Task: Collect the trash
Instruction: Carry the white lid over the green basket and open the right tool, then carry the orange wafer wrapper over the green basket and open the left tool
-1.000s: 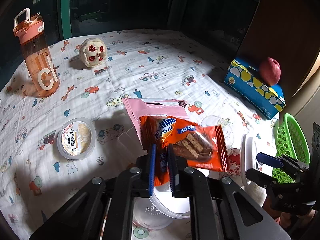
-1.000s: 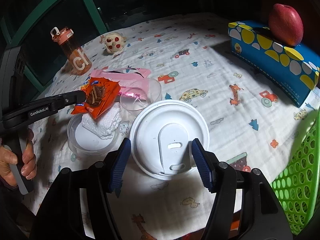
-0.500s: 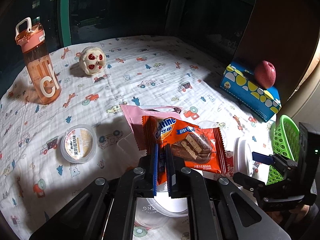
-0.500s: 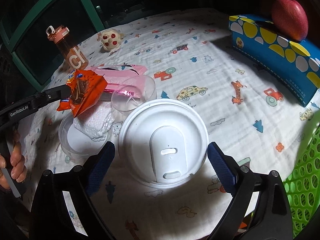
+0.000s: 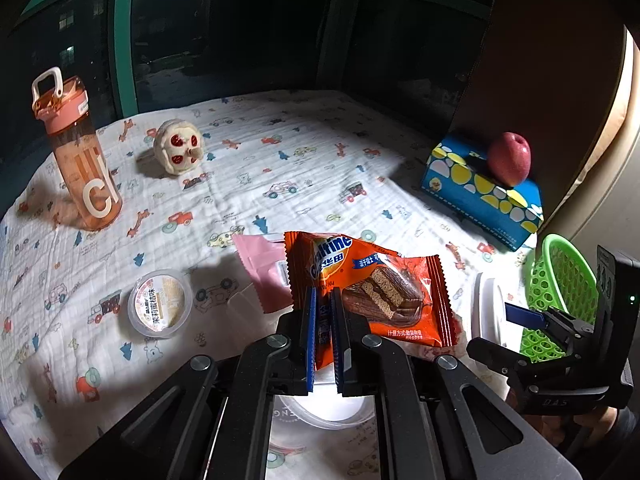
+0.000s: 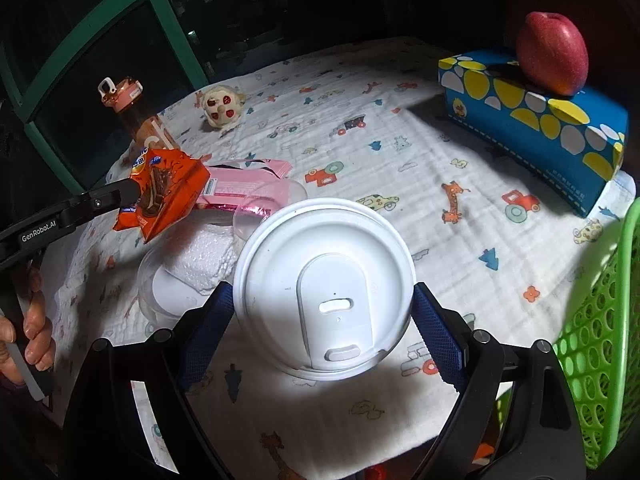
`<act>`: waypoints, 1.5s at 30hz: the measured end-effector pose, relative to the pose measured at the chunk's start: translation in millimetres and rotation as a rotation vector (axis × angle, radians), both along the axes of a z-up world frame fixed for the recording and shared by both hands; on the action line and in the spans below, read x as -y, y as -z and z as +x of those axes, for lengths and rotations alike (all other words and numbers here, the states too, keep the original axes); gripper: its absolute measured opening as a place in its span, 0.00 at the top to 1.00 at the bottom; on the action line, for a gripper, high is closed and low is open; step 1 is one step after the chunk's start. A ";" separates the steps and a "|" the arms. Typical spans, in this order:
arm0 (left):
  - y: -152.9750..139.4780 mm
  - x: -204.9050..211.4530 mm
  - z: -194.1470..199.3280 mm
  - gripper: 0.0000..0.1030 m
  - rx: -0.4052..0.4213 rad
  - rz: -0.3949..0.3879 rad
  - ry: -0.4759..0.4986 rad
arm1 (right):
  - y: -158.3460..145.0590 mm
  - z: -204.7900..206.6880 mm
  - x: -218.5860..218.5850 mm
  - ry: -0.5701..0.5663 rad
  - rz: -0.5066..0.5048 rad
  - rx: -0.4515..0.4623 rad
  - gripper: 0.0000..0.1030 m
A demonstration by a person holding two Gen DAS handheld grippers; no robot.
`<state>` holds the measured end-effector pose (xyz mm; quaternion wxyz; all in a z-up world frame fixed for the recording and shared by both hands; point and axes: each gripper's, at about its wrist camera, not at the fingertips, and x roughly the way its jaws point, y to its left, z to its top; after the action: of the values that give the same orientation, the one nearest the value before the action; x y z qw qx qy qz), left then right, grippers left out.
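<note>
left hand-held gripper (image 5: 323, 330): clamped on my orange wrapper (image 5: 372, 288), centre frame, lifted off the tabletop (image 5: 256, 184)
right hand-held gripper (image 6: 320, 316): closing round white lid (image 6: 324, 288), pads not pressing yet
green basket (image 6: 600, 340): right edge, right hand nearer

A home interior at night.
Child-print cloth (image 6: 400, 152) covers the worktop; tissue box (image 6: 532, 128), apple (image 6: 552, 54), dark green-framed window (image 5: 124, 40) behind.
</note>
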<state>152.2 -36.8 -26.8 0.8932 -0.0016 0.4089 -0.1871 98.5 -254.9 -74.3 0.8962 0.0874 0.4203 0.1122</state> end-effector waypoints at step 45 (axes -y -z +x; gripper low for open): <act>-35.8 286.0 -59.1 0.93 0.058 0.043 0.502 | -27.5 -143.4 234.7 0.534 -0.048 0.042 0.12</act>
<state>93.1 -322.8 9.0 0.8299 0.1246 0.3744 -0.3943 -44.9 -489.6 -46.7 0.9043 0.1717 0.3663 -0.1361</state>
